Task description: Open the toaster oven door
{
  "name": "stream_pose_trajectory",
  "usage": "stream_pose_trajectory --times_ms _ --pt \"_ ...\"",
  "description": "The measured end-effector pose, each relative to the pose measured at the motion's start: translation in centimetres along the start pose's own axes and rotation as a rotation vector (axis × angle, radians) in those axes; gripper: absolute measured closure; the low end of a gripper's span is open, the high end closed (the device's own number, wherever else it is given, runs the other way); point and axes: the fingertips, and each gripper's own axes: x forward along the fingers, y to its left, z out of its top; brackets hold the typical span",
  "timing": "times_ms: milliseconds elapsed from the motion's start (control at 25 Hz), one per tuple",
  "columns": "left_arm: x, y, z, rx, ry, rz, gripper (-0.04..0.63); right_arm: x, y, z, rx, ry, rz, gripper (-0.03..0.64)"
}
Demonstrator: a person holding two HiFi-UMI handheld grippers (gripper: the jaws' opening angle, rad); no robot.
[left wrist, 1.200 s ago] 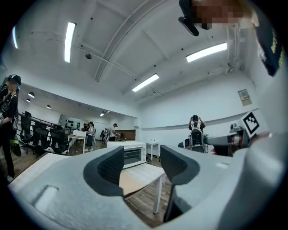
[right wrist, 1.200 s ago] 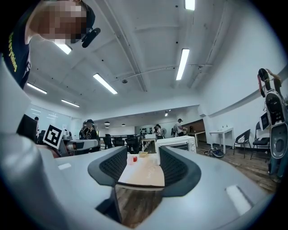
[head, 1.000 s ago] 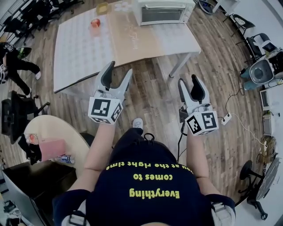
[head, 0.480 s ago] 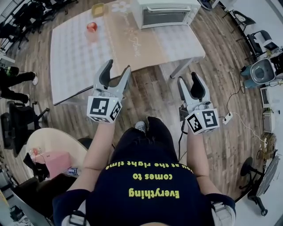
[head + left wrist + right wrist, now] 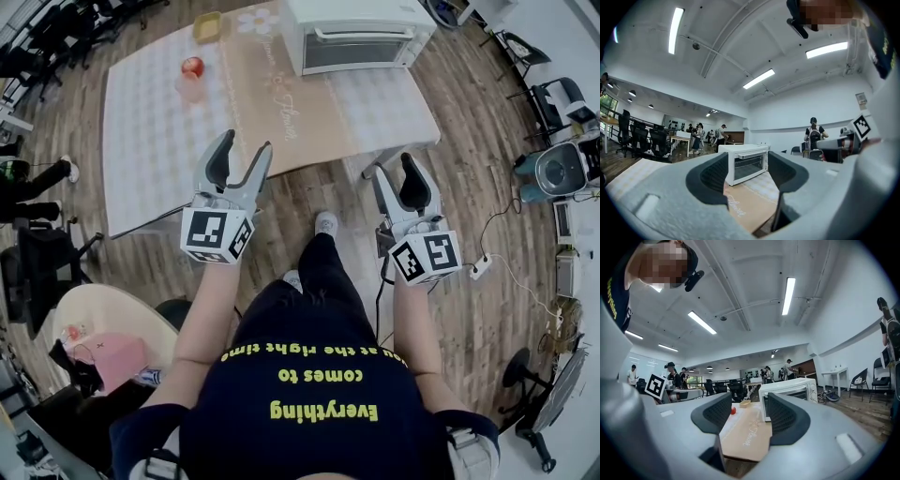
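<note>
Wood floor spreads below both tools, which are held up in the air on the near side of the table. The left gripper has its jaws spread wide, with nothing between them and nothing touching them. Its tips reach about as far as the table's near edge. The right gripper is just as wide open and just as empty, and it hangs off the table's near right corner, over the floor. Both point toward the table's far side.

The toaster oven stands there, at the table's far right end, white, with its glass door closed and the handle bar along the top of the door. It is well apart from both grippers. A brown paper mat runs across the table from the oven toward the near edge. Toward the table's far left lies a small red thing, possibly an apple, with a yellow dish beyond it.
</note>
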Motion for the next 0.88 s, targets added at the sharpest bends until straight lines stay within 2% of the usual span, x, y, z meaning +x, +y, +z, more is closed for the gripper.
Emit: stream_pose_trajectory --times_ms 240,600,880 --pt "5.9 1.5 0.0 0.0 0.013 0.032 0.334 5.0 -4.4 1.1 -0.006 -0.005 0.025 0.382" --pt "15.6 3.6 0.9 0.007 0.002 0.097 0.334 13.2 -11.4 3.5 -0.031 0.004 0.108 0.377" --pt "20.7 4.5 0.3 0.001 0.015 0.124 0.334 17.6 -15.4 3.9 -0.035 0.019 0.147 0.377"
